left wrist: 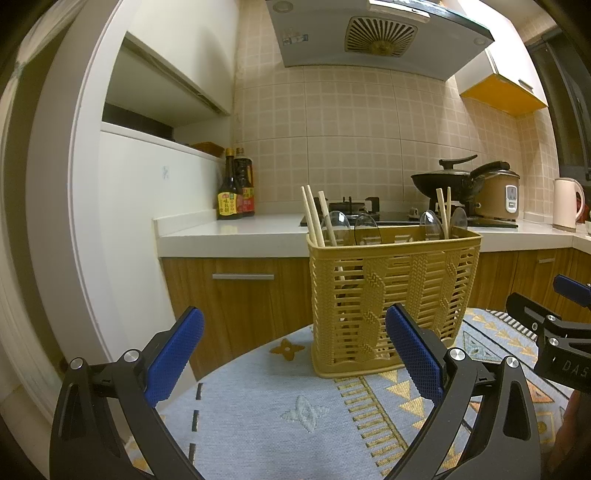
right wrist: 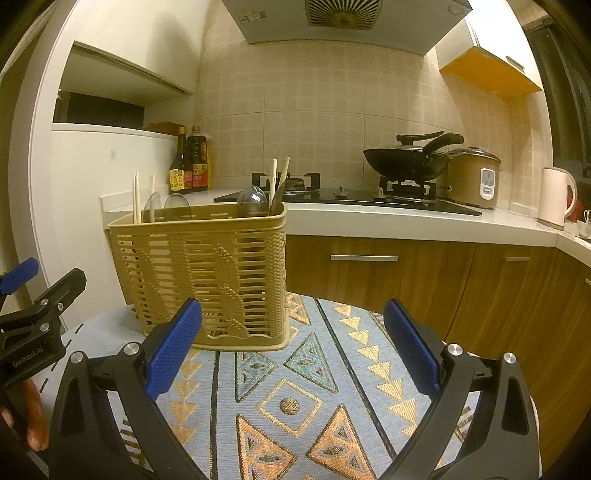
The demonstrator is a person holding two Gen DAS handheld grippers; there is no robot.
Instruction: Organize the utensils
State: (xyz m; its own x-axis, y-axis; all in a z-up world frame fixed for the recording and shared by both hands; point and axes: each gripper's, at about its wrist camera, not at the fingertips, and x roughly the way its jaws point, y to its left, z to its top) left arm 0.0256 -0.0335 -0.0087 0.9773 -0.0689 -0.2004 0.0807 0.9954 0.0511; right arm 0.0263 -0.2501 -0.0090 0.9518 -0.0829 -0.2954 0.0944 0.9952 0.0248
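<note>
Left gripper [left wrist: 293, 350]: jaws spread wide, nothing between the blue pads [left wrist: 176, 356], touching nothing. Right gripper [right wrist: 293, 345]: same, wide apart and empty.

Yellow slatted utensil basket [left wrist: 391, 295] stands upright on the patterned tablecloth [right wrist: 295, 406], at the far side of the small table. From the left wrist view it sits just beyond the gripper, its right pad overlapping the basket's near wall in the picture (contact can't be told). From the right wrist view the basket is far-left of the fingers, apart from them.

Inside the basket: wooden chopsticks [left wrist: 312, 216] upright at the left end, another pair [left wrist: 443, 210] toward the right, clear plastic spoons [left wrist: 334, 223] bowl-up between them.

Room: white kitchen counter [right wrist: 406, 221] behind the table, wood-front cabinets below, gas hob with a black wok [right wrist: 406, 158], rice cooker [right wrist: 474, 177], white kettle [right wrist: 556, 195] far right, two sauce bottles [left wrist: 236, 184] far left, range hood [left wrist: 369, 33] overhead.

Both grippers sit low over the cloth, side by side, pointing toward the counter. A bit of a hand [right wrist: 35, 417] shows at the left edge of the right view, behind the other gripper.
</note>
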